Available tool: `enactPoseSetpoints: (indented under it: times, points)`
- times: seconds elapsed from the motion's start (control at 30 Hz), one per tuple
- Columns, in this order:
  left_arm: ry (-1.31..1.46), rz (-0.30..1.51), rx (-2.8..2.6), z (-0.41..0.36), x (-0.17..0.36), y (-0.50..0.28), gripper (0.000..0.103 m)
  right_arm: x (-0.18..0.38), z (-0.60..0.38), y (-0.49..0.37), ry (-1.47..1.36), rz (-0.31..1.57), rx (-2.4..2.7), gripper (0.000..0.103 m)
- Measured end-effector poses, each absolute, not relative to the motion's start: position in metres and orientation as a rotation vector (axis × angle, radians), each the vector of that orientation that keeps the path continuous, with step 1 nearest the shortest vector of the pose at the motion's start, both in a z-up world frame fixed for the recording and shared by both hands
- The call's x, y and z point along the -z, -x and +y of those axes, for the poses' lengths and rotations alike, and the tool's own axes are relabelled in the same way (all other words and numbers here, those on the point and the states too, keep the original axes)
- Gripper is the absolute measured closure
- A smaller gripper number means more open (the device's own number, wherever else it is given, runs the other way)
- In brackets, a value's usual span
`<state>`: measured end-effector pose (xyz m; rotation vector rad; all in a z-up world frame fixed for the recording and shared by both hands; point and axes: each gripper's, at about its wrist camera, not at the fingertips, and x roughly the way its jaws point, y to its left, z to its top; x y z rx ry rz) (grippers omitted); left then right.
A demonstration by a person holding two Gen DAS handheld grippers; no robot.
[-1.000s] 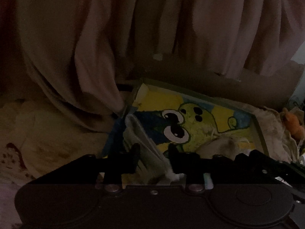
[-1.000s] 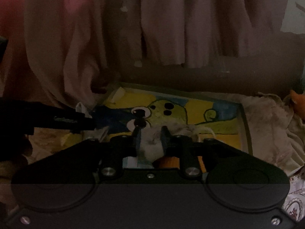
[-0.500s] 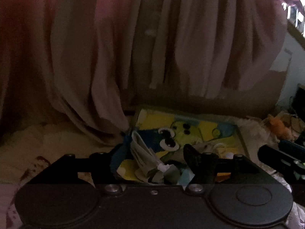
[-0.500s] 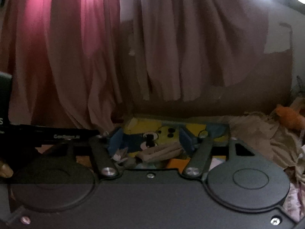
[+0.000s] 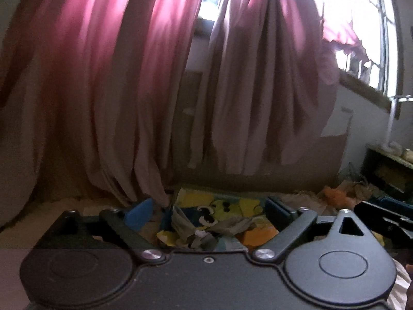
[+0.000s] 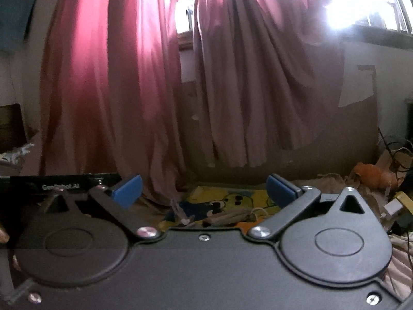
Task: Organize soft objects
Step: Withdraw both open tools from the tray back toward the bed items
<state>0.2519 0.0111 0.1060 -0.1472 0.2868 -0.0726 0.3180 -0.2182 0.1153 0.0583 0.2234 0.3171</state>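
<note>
Left gripper (image 5: 209, 213): bottom centre, jaws wide apart, empty.
Right gripper (image 6: 205, 191): bottom centre, jaws apart, empty.
Cloth pieces (image 5: 204, 230): crumpled, lower centre, in the cartoon tray (image 6: 232, 199); likely light, limp; pinch a raised fold.
Curtains (image 5: 124, 90): beyond, pink.

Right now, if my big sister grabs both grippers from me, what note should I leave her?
Left gripper: open, holding nothing.
Right gripper: open, holding nothing.
The crumpled grey-beige cloths lie in the shallow tray with the yellow-and-blue cartoon picture, below the pink curtains.
Done: those cloths are in the tray.
Left: probably the orange plush toy, lying on the rumpled beige sheet to the right, outside the tray.
</note>
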Motion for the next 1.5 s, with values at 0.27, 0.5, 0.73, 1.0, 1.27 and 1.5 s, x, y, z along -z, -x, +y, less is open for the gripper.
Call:
enactPoseSetpoints:
  times: [0.27, 0.5, 0.73, 1.0, 1.27, 1.5]
  points:
    - [0.096, 0.198, 0.088, 0.003, -0.118, -0.166, 0.001, -0.118, -0.223, -0.262, -0.062, 0.173, -0.327, 0.0]
    - [0.083, 0.202, 0.067, 0.009, -0.113, -0.116, 0.001, -0.112, -0.225, -0.212, -0.061, 0.152, -0.324, 0.0]
    - [0.042, 0.221, 0.02, 0.022, -0.094, -0.076, 0.001, -0.102, -0.22, -0.171, -0.037, 0.177, -0.327, 0.0]
    - [0.035, 0.307, -0.004, 0.039, -0.069, -0.052, 0.001, -0.074, -0.21, -0.142, -0.033, 0.236, -0.336, 0.0]
    - [0.061, 0.487, -0.015, 0.051, -0.024, -0.045, 0.001, -0.027, -0.189, -0.143, -0.003, 0.381, -0.307, 0.0]
    - [0.079, 0.615, -0.024, 0.059, 0.003, -0.051, 0.001, 0.019, -0.181, -0.143, -0.017, 0.532, -0.295, 0.0]
